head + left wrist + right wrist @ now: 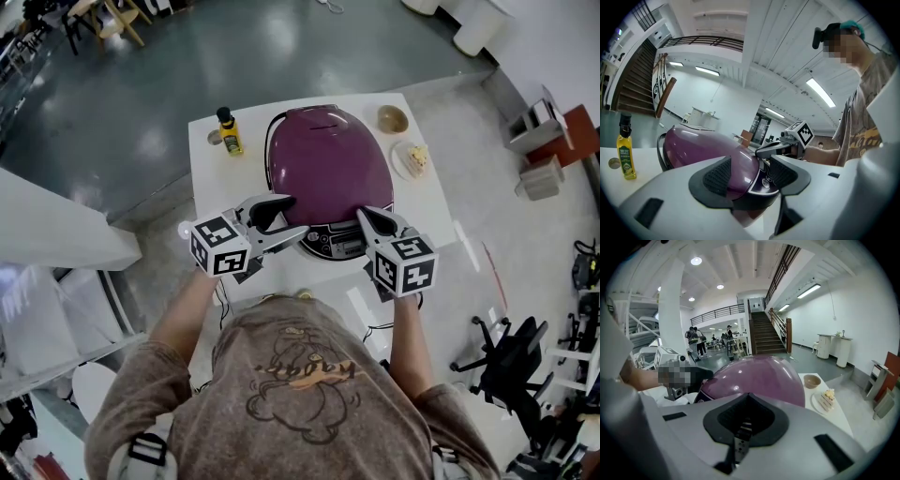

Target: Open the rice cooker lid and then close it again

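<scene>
A purple rice cooker (328,169) stands on the white table (214,183) with its domed lid down. Its control panel (333,246) faces me. My left gripper (292,216) is at the cooker's front left and is open. In the left gripper view the cooker's front edge (757,180) shows between the pads (717,176) of this gripper (750,176). My right gripper (363,218) is at the cooker's front right, just above the panel. Its pads (761,420) meet with nothing between them, and the lid (759,378) rises just beyond this gripper (745,423).
A yellow oil bottle (230,131) and a small round cap (215,138) stand at the table's far left. At the far right are a brown bowl (392,119) and a plate with a cake slice (412,159). An office chair (506,352) stands on the floor to the right.
</scene>
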`<state>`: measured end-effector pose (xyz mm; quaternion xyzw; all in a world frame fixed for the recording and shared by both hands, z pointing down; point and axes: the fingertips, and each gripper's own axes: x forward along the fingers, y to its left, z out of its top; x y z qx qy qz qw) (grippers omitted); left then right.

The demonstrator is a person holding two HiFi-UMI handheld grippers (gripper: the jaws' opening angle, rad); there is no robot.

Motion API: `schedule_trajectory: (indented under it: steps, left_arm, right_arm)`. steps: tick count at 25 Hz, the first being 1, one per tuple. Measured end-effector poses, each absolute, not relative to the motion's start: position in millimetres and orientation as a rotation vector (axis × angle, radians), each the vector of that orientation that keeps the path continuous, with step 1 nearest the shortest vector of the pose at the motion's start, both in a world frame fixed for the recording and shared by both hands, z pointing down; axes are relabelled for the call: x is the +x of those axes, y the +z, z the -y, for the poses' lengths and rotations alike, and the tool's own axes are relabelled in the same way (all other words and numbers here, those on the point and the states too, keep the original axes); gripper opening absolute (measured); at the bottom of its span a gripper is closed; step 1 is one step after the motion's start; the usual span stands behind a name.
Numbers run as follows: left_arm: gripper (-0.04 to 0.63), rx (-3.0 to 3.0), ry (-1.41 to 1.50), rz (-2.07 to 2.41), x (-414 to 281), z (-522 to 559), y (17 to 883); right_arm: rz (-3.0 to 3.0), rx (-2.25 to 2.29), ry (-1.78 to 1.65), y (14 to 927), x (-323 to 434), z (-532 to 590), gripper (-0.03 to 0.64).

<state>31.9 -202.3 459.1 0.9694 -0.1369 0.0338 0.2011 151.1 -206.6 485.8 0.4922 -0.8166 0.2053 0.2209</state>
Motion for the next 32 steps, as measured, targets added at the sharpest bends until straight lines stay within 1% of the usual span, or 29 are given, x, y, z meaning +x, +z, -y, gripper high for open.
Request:
schedule_trajectory:
  steps: [12,19,28,32]
  left_arm:
    - [0.276,2.687,0.092,0.396,32,202,458]
    - [0.276,2.659,0.111,0.472,33,202,461]
    - [0.276,2.607,-0.026,0.713,11,211,437]
    - [0.276,2.619,-0.023,0.735,12,204,432]
  right_arm:
    - [2.281,1.346,0.569,485,151,206,0.003]
    - [2.317,1.26,0.55,487,151,207,0.003]
    - [2.361,1.201,0.488,480,149,209,0.003]
    - [2.356,1.22,0.459,485,149,204,0.003]
